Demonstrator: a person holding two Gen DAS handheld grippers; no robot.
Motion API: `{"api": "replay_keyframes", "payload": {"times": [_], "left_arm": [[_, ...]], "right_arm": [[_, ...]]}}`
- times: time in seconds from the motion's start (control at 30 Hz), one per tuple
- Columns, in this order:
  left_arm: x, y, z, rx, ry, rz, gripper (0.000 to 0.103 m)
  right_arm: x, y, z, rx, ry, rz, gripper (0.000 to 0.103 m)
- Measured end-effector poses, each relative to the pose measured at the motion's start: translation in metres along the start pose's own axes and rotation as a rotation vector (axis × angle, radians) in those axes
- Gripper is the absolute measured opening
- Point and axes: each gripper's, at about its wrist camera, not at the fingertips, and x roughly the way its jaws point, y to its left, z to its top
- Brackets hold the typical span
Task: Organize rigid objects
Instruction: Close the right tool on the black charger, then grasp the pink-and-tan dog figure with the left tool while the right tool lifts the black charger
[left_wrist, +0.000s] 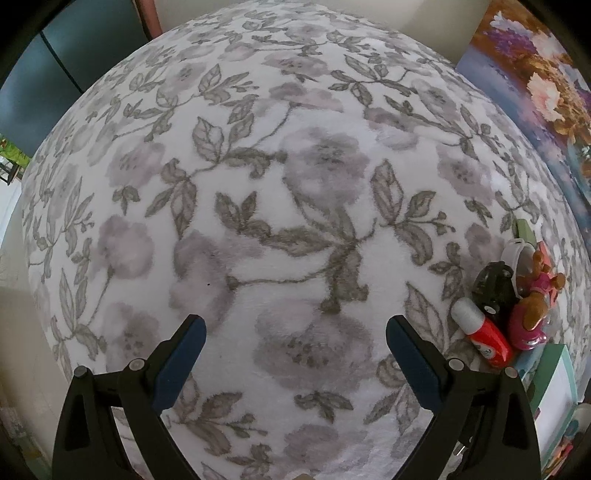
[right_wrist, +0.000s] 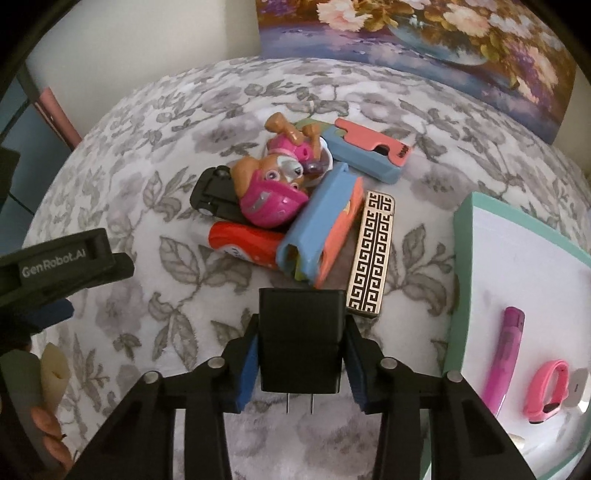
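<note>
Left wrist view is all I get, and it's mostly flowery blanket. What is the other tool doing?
Observer: The right tool is closed on a black plug adapter, prongs pointing toward the camera.
Operator: Where could it go?
Observer: A mint-edged white tray lies to the right; it already holds a purple pen and a pink wristband.
Operator: What's left in the pile?
Observer: Beside the pink puppy toy and red tube you see, there's a gold-patterned lighter and a blue-and-coral case.
</note>
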Motion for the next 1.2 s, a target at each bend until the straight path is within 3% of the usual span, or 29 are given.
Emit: {"api": "replay_keyframes", "payload": {"times": [0.47,0.8,0.87,1.0,1.07,1.2], "left_arm": [[-0.033,-0.037,0.004,0.094,-0.088,-0.12,0.098],[-0.051,-0.09,-0.003,0.263,-0.189,-0.194,0.097],[-0.053,-0.103,-0.005,0.301,-0.206,-0.207,0.085],[-0.049,-0.122,-0.009,0.351,-0.216,-0.213,0.076],[-0.047,-0.129,-0.01,0.364,-0.214,-0.224,0.063],[-0.043,-0.139,-0.012,0.386,-0.21,-0.225,0.061]], "right_arm": [[-0.042,-0.04,0.008,0.109,-0.074,0.069,0.043],[-0.065,-0.106,0.018,0.315,-0.133,0.064,0.043],[-0.068,-0.118,0.019,0.343,-0.143,0.06,0.043],[-0.07,-0.135,0.017,0.385,-0.148,0.056,0.043],[-0.07,-0.14,0.016,0.399,-0.146,0.056,0.043],[-0.069,-0.144,0.016,0.405,-0.145,0.06,0.043]]}}
